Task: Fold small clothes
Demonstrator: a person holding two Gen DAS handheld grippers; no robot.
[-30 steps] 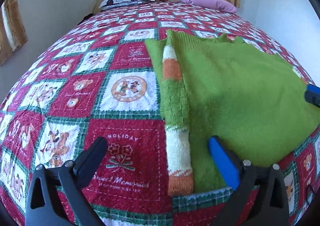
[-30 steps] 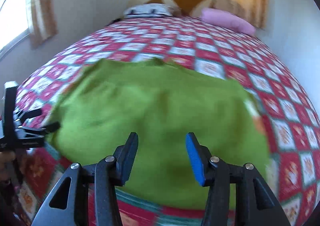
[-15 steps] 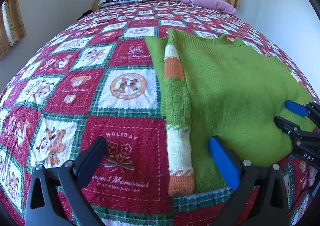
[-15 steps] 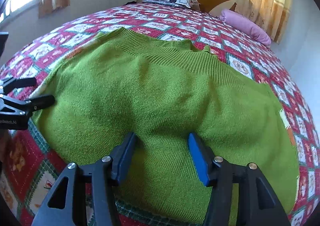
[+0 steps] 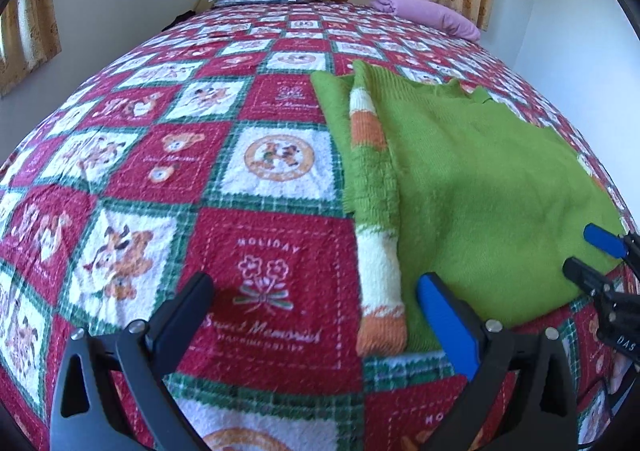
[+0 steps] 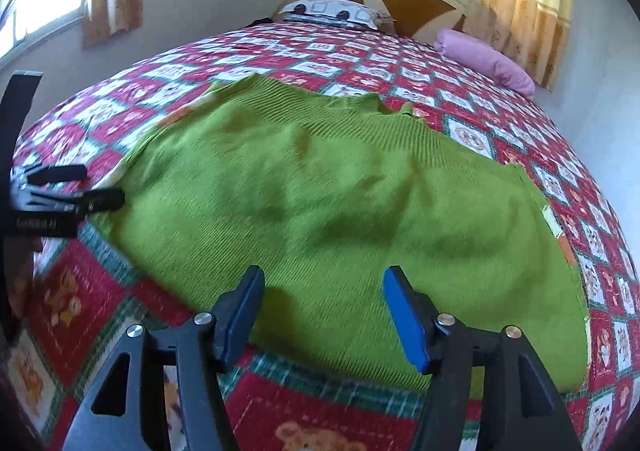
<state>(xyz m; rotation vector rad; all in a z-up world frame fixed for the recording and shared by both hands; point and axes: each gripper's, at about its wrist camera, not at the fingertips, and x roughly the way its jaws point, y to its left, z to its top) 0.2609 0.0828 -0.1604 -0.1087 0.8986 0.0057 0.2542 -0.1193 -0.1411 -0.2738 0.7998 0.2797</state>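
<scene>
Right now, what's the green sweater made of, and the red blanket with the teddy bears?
The green sweater looks like knitted yarn, maybe wool or acrylic: soft and matte, with fine ribbed rows showing near the neck. Its striped sleeve shows a chunkier, fuzzy knit. The red blanket looks like terry or towel-like cloth, with a nubby, looped surface and printed or woven bears.

The quilt (image 5: 120, 155) reads "HOLIDAY" — "Sweet Memories"; right tongs (image 5: 600, 259) — "DAS".
</scene>
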